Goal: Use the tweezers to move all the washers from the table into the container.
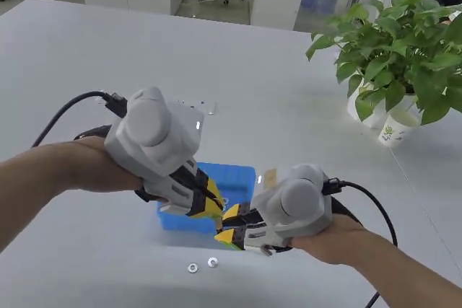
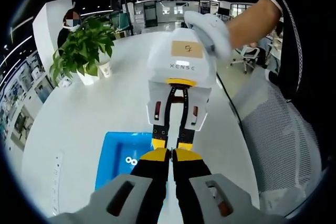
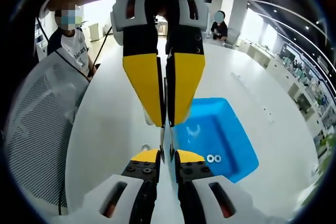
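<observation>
A blue container (image 1: 234,177) sits on the white table, just behind both grippers. Two washers (image 2: 130,160) lie inside it. Two more washers (image 1: 193,267) rest on the table in front of the grippers, close to the near edge. My left gripper (image 1: 215,210) and right gripper (image 1: 225,234) meet tip to tip. Thin metal tweezers (image 3: 165,140) stick out from the left gripper (image 3: 167,124), which is shut on them. Their points run down between the tips of the right gripper (image 3: 167,156), whose jaws stand closed around them.
A potted plant (image 1: 393,55) in a white pot stands at the right of the table. A few small parts (image 1: 195,106) lie farther back. Cables trail from both grippers. White cabinets and an office chair stand beyond the table.
</observation>
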{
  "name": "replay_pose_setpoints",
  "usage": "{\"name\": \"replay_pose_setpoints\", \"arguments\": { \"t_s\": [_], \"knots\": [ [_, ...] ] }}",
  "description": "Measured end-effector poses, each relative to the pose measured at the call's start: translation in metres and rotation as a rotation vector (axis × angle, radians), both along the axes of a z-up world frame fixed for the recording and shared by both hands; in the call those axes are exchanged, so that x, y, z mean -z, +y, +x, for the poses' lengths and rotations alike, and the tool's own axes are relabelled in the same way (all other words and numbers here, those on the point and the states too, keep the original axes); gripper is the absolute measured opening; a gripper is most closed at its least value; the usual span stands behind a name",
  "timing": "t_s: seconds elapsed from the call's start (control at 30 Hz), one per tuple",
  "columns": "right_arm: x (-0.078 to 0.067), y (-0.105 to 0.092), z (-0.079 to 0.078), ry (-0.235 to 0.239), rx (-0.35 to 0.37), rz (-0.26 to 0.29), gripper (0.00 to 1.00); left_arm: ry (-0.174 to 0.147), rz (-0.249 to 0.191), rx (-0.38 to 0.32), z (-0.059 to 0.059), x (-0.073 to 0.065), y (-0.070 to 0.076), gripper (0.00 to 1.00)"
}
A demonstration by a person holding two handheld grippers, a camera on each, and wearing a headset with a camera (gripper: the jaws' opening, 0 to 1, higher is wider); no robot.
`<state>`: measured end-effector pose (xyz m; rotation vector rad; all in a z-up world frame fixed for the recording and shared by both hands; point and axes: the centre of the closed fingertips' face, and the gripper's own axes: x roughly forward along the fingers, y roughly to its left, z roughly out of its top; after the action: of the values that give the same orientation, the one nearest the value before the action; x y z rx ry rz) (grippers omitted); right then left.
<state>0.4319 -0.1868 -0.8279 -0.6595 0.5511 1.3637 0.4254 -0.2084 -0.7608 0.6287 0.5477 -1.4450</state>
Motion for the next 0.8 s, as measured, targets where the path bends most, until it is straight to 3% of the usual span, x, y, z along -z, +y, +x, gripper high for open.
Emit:
{"name": "replay_pose_setpoints", "arguments": {
  "t_s": [0.37,0.53,0.8],
  "knots": [
    [0.022,0.001,-0.016,0.016,-0.013,-0.02,0.14,0.02,0.007,0.024,-0.011,0.021,0.002,0.06],
    [0.028,0.002,-0.018,0.025,-0.005,-0.014,0.15,0.038,0.001,0.028,-0.014,0.024,0.002,0.06],
    [0.036,0.002,-0.021,0.037,-0.001,-0.015,0.15,0.037,0.011,0.037,-0.014,0.032,0.003,0.06]
  ]
}}
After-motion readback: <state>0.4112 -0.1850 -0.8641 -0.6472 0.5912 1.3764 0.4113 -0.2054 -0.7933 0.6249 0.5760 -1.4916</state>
